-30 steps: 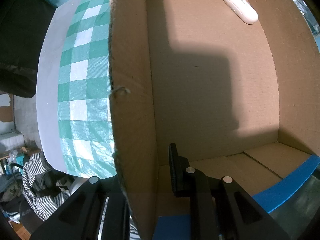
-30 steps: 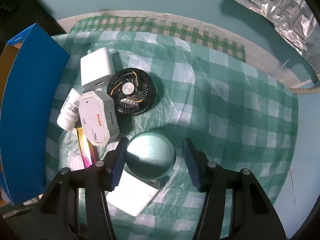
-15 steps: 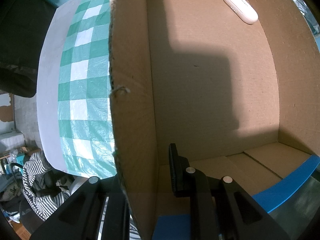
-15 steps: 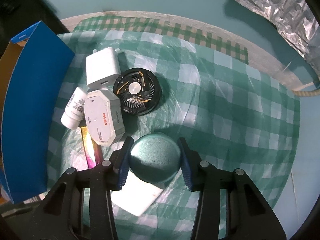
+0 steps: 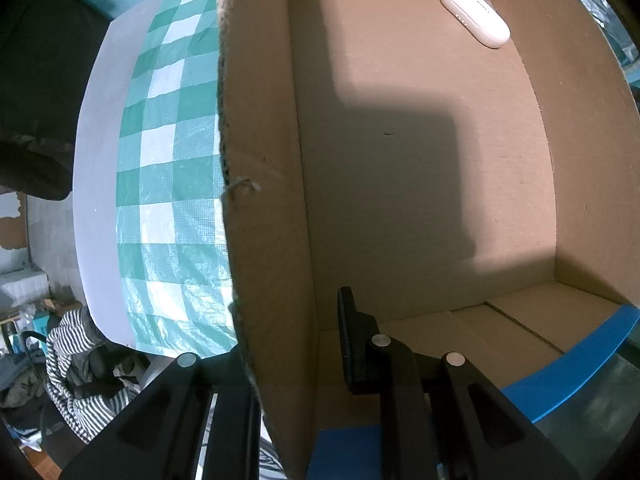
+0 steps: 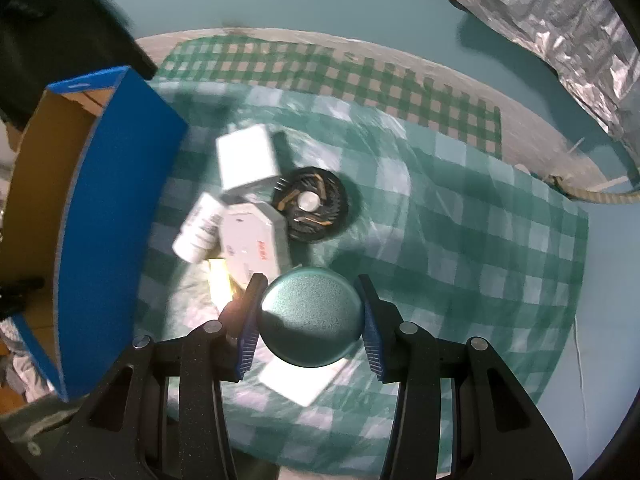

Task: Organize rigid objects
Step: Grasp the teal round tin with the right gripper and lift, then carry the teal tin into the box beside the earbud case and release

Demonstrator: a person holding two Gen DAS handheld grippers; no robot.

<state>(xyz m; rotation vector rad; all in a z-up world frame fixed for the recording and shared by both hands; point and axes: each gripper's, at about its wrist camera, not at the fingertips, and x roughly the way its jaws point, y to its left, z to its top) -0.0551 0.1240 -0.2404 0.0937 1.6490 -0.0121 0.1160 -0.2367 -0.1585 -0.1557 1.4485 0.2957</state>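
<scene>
Right wrist view shows my right gripper [image 6: 310, 330] clenched on a round teal tin [image 6: 310, 324], its blue pads pressing the tin's two sides. The jaws have just been closing onto it, and the tin now sits off the checked cloth [image 6: 460, 240], above a flat white card [image 6: 298, 384] that lies just beneath my fingers. I judge the step in hand to be the lift after the pick, with the carry to the cardboard box [image 6: 108, 208] to come.

That box stands to the left of my right gripper, its blue outer wall facing me. The next move calls for enough height to pass over that wall, then a shift leftward before I let go inside.

Ahead of the tin and slightly left lies a cluster, blurred in this view: a white cube-shaped adapter [image 6: 248, 158], a black fan [image 6: 310, 204], a white hexagonal device [image 6: 256, 240] and a small white bottle [image 6: 198, 230]. The hexagonal device and bottle lie near my path to the box, so a low carry could knock them.

From the left wrist, my left gripper [image 5: 294, 344] is pinched shut on the box's near wall, one finger outside and one inside, steadying it. A white oval case [image 5: 476, 14] already rests in the far corner of the box floor, well apart from my left fingers, leaving most of the floor free.
</scene>
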